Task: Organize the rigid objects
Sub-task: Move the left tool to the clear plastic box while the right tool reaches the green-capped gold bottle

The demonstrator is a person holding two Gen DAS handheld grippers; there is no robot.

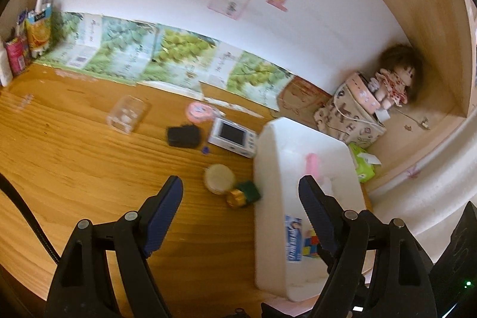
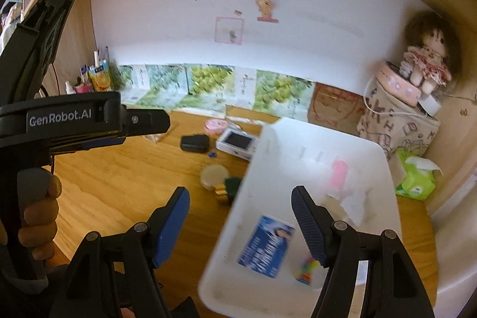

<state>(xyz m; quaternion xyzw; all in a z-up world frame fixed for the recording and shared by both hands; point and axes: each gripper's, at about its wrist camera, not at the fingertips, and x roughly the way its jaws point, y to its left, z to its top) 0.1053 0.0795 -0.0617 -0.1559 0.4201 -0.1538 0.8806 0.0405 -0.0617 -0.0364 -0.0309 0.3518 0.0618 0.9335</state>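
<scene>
Over the wooden bench (image 1: 89, 169) both tools hover with nothing between their fingers: the left gripper (image 1: 240, 194) has its jaws spread wide, and the right gripper (image 2: 240, 203) likewise.

A white plastic bin (image 1: 268, 213) sits toward the right side of the bench and already holds a pink item (image 2: 338, 173), a blue printed packet (image 2: 266, 246) and a small multicoloured cube (image 2: 305, 270).

Loose on the wood to its left lie a round cream-coloured jar (image 1: 219, 178), a green gold-capped bottle (image 1: 243, 194) touching the bin wall, a black case (image 1: 183, 136), a white handheld device with a screen (image 1: 232, 137), a pink round tin (image 1: 199, 111) and a clear plastic box (image 1: 126, 113).

The likely step is picking up the next loose piece, and the jar and bottle lie nearest the left jaws. They touch each other, so I would come down on one from above, fingers set across its narrow width and clear of its neighbour and the bin wall, then lift straight before swinging over the rim.

Readable writing: "GenRobot.AI" on the left tool's body in the right wrist view. The orange juice carton (image 1: 37, 30) at the far left and the blue packet carry print too blurred to read.
</scene>
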